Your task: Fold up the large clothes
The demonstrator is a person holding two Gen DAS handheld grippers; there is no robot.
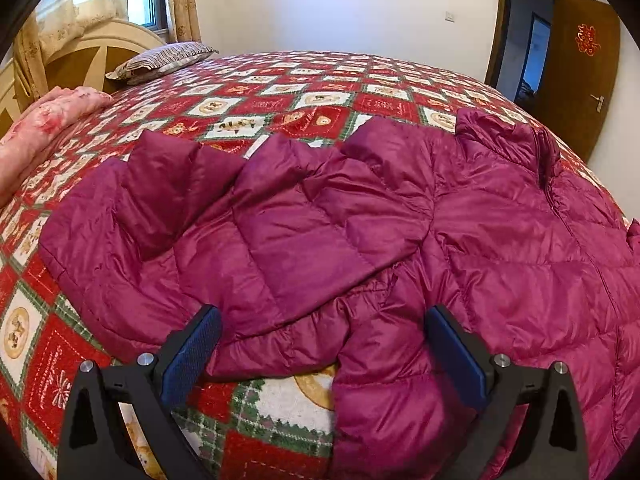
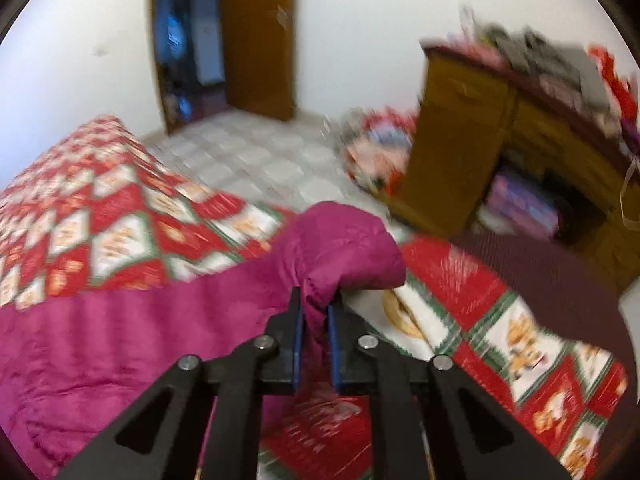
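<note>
The left gripper [image 1: 324,344] has its blue-padded fingers [image 1: 192,354] spread wide apart, gripping nothing; they hang low over the near edge of a magenta puffer jacket [image 1: 360,224], with a puffy fold of it lying between them. The jacket is spread across a bed covered by a red, white and green patchwork quilt [image 1: 280,100], one sleeve folded over its body and the collar toward the right. This view alone shows a pink blanket [image 1: 48,120] at the left edge of the bed, a striped pillow [image 1: 168,58] by the headboard, a curtained window and an open brown door [image 1: 584,64].

The right gripper [image 2: 316,316] has its fingers [image 2: 297,332] pressed close together, clamped on a bunched sleeve end of the jacket [image 2: 344,240] that is lifted above the quilt [image 2: 120,236]. This view is blurred; only it shows the tiled floor [image 2: 256,152] and a wooden desk [image 2: 472,140] with clutter on top, too smeared to tell apart.
</note>
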